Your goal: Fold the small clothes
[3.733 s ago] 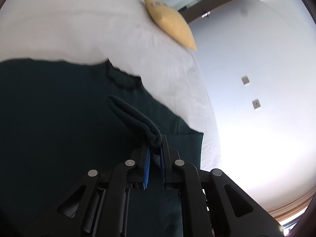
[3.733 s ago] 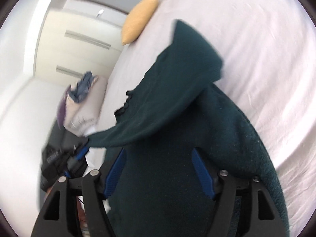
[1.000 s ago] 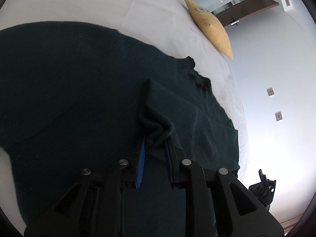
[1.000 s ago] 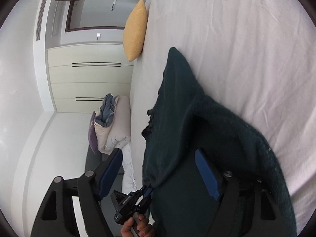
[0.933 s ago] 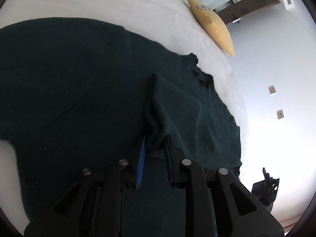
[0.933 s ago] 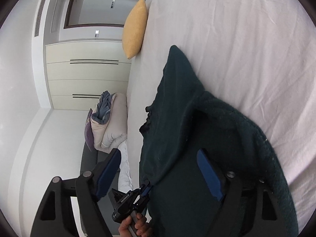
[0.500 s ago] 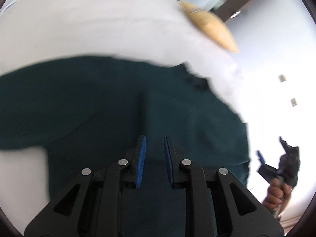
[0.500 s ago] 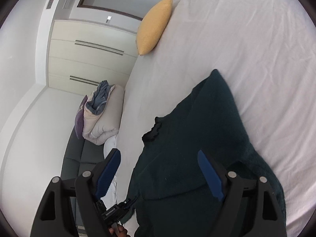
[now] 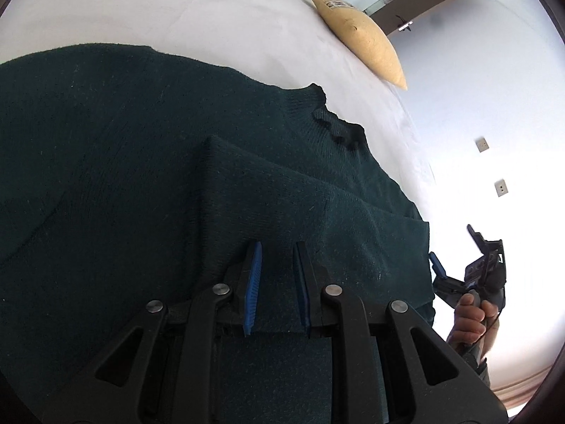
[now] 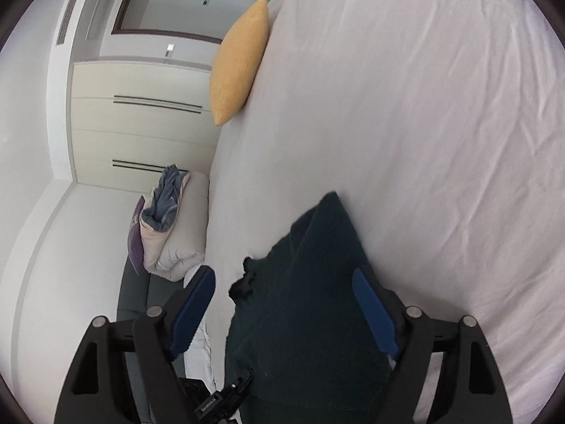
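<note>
Dark green knit sweater: lies flat on the white bed sheet, one side flap folded over the body, ribbed collar toward the far end.
Left gripper: low over the near part of the sweater, blue pads a narrow gap apart, nothing between them.
Right gripper: above the sweater's near right side, fingers spread wide, holding nothing.
Right hand: seen at right in the left wrist view, wrapped around its gripper handle.
Yellow pillow: at the far edge of the bed.
Folded bedding pile: on a dark seat left of the bed.
White wardrobe: beyond it.
</note>
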Motion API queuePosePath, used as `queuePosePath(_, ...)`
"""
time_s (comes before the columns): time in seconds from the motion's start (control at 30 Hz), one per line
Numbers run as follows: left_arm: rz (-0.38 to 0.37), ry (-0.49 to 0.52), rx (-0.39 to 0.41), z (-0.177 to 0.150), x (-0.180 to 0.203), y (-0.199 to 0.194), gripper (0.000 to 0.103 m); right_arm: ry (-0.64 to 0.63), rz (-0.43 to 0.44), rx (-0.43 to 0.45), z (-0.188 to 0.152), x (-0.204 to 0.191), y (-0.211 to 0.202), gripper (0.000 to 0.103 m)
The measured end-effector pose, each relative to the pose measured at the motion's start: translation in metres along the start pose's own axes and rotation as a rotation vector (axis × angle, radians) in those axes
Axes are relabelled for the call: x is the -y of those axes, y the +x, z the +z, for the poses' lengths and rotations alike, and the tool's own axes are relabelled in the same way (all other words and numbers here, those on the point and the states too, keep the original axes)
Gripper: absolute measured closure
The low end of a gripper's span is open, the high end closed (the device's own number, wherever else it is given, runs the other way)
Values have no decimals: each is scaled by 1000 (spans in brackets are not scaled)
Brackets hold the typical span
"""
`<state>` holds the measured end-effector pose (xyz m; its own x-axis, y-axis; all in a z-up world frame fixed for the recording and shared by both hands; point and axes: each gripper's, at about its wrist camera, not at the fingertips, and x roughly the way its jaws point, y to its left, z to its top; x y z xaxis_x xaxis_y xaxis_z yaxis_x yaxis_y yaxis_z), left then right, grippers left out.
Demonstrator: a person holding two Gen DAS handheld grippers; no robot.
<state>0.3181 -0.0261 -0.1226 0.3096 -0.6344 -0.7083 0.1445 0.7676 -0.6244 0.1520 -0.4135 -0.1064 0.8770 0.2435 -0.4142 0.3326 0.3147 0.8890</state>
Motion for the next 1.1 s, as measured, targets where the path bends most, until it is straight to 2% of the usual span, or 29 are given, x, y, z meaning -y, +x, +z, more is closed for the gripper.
queuePosePath(0.1, 27, 26, 9, -6, 0, 3, 85, -42, 57, -1, 7, -21, 3, 12)
queuePosePath(0.23, 22, 27, 18, -9, -1, 4, 85, -101, 89, -105, 7, -41, 38, 8)
queuePosePath(0.33, 22, 41, 22, -18, 1, 1, 85, -46, 5, -165, 5, -18, 62, 10)
queuePosePath(0.4, 23, 51, 25, -22, 1, -4, 85, -49, 44, -154, 2, -6, 57, 19)
queuePosePath(0.53, 19, 45, 30, -24, 4, -5, 85, -73, 69, -190, -17, -2, 34, 18)
queuePosePath(0.67, 8, 5, 63, -30, 0, -40, 85, -87, 38, -175, -36, -2, -4, 14)
queuePosePath(0.73, -23, -34, 142, -35, -16, -80, 85, -66, 89, -143, -45, -4, -27, 8)
queuePosePath(0.8, -63, -148, 258, -44, -50, -131, 84, -68, 131, -113, -57, -9, -45, 6)
queuePosePath(0.87, -89, -251, 343, -53, -84, -169, 72, -73, 158, -113, -69, -15, -53, 6)
queuePosePath(0.93, -102, -395, 471, -70, -128, -217, 27, -71, 179, -128, -84, -22, -53, 6)
queuePosePath(0.97, -108, -476, 564, -83, -151, -243, 23, -75, 178, -140, -90, -26, -50, 6)
queuePosePath(1.0, -118, -523, 620, -92, -167, -260, 23, -84, 173, -152, -97, -31, -46, 6)
queuePosePath(1.1, -168, -675, 691, -113, -217, -292, 23, -99, 180, -191, -117, -45, -32, 6)
